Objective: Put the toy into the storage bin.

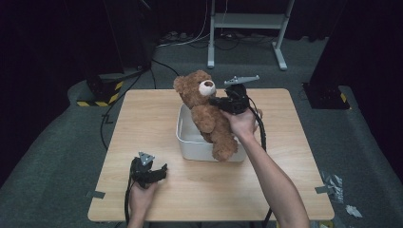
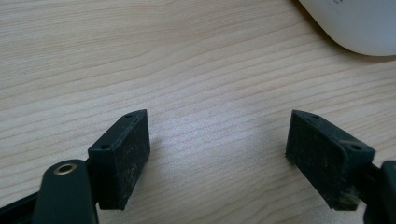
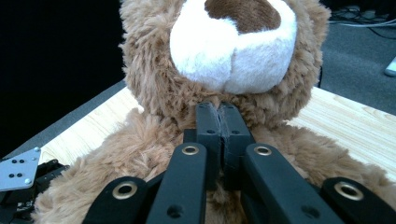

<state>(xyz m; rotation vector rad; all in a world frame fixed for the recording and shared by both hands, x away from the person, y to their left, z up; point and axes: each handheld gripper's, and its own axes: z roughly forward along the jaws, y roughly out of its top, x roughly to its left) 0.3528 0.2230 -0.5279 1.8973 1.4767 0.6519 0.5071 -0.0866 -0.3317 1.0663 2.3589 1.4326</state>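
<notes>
teddy bear: brown fur, white muzzle, dark brown nose
bin: white
table: pale wood grain
left hand-held gripper: black
floor: grey carpet

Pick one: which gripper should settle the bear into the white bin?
Right. The right gripper is shut on the teddy bear over the white bin; the left gripper rests open on the table.

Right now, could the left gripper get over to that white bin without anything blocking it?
Probably yes. The left gripper sits open on bare table, and the white bin stands just ahead to its right with nothing between them.
</notes>
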